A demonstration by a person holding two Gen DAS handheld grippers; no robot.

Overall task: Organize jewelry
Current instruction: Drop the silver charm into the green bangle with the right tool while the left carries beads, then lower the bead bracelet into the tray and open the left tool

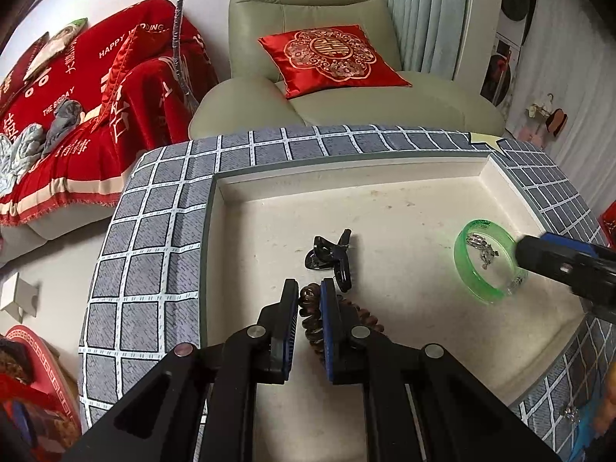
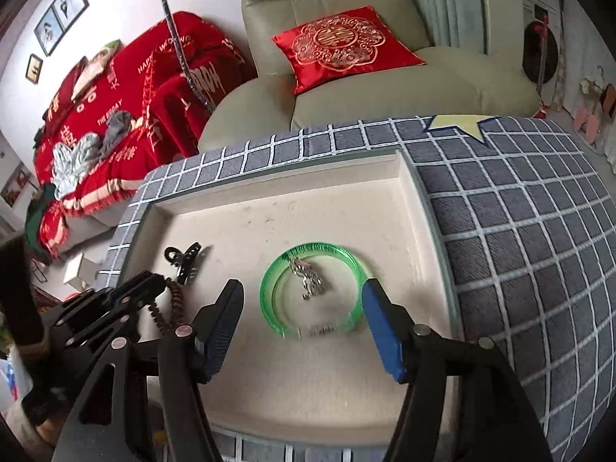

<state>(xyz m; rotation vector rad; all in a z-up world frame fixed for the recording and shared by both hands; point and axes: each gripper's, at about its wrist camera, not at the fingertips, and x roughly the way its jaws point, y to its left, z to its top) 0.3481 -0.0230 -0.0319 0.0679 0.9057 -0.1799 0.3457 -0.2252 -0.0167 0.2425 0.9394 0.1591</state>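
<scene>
Pinched between the ribbed blue pads of the left gripper (image 1: pixel 310 296): a strand of round brown beads (image 1: pixel 312 308), glossy black claw clip (image 1: pixel 331 258) just ahead. Spread wide, right gripper (image 2: pixel 304 304), flanking a translucent green bangle (image 2: pixel 348 265) ringing crumpled silver jewelry (image 2: pixel 310 279) on the cream tray (image 2: pixel 269 211).

The white recessed tray (image 2: pixel 250 227) lies bare along its far edge; a black plastic hair claw (image 2: pixel 184 262) near its left edge and a translucent green bangle (image 2: pixel 269 281) toward its right edge block the middle.
</scene>
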